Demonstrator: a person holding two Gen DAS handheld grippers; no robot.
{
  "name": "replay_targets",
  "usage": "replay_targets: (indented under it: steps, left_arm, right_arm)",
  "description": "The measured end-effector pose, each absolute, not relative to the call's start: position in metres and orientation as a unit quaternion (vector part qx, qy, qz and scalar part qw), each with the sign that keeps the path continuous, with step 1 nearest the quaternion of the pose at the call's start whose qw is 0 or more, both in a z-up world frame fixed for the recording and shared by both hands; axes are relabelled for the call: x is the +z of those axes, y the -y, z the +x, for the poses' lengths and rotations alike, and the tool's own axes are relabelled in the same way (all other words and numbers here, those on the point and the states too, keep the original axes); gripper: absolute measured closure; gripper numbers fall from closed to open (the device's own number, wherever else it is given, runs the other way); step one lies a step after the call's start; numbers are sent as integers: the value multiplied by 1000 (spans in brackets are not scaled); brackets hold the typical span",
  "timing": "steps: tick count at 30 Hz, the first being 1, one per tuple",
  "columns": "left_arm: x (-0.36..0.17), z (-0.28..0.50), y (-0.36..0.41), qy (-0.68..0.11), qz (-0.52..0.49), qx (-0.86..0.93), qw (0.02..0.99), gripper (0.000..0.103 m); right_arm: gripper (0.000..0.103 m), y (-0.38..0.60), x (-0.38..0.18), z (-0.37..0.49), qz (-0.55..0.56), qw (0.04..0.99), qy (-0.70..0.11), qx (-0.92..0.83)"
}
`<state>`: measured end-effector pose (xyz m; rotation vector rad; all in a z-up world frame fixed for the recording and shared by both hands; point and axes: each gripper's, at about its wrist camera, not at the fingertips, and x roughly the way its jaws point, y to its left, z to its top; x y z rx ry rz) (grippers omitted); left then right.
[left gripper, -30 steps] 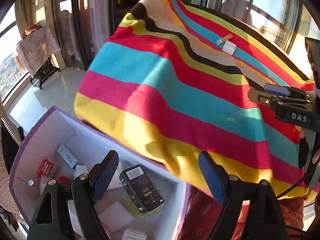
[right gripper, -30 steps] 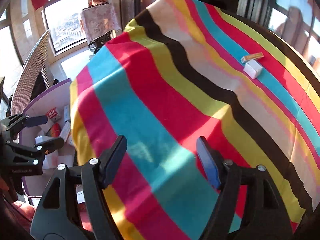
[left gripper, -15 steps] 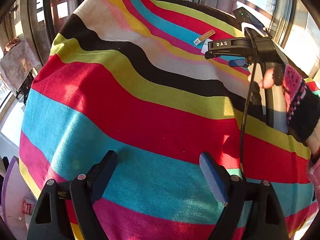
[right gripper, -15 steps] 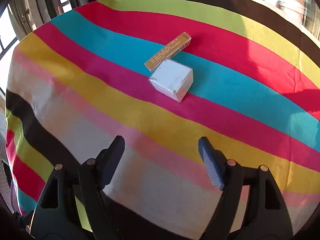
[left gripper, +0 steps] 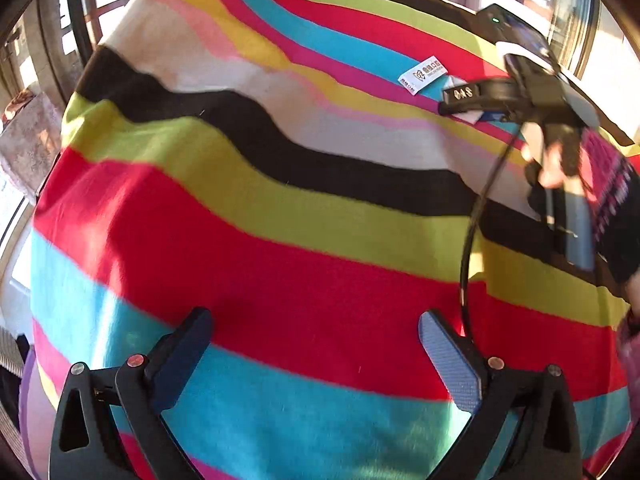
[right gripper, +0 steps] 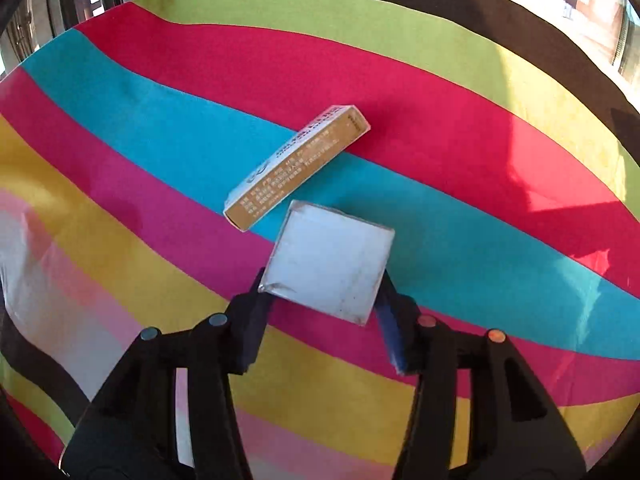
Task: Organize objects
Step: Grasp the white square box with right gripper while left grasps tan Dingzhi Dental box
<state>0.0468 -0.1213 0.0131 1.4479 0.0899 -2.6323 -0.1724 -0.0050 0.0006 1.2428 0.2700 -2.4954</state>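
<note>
Two boxes lie on the striped tablecloth (left gripper: 280,208) far ahead in my left wrist view: a long narrow box (left gripper: 422,73) showing a white printed face on the cyan and magenta stripes, and just beside it a white square box (left gripper: 456,82) mostly hidden behind my right gripper (left gripper: 460,112). That gripper reaches in from the right, held by my gloved right hand (left gripper: 560,160), with a black cable (left gripper: 472,232) hanging from it over the cloth. From this side I cannot tell how wide its jaws stand. My left gripper (left gripper: 316,356) sits low in the foreground above the red and cyan stripes, jaws spread wide with nothing between them, well apart from both boxes.

From my right wrist view, the right gripper (right gripper: 320,300) has its two fingers flanking the near end of the white square box (right gripper: 330,262), one at each lower corner and touching or almost touching it; whether the pads press firmly I cannot tell. The box lies across the magenta and cyan stripes of the tablecloth (right gripper: 120,168), turned slightly askew. The long narrow box (right gripper: 298,166) lies diagonally just beyond it, tan side panel with print facing me, its near end close to the square box's far corner; I cannot tell if they touch. Sunlight and shadow fall across the red stripe at right.
</note>
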Motion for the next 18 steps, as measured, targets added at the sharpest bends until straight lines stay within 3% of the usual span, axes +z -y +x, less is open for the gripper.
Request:
replay_targets:
  steps: [10, 16, 18]
  left_arm:
    - [31, -154, 44, 97, 427, -899, -18, 0]
    - [13, -210, -10, 303, 407, -850, -144, 0]
    - [14, -212, -11, 330, 404, -833, -183, 0]
  right_arm:
    - [49, -94, 1, -89, 426, 147, -78, -889]
    - [49, -99, 2, -81, 427, 158, -68, -888]
    - [49, -100, 3, -79, 427, 160, -63, -888]
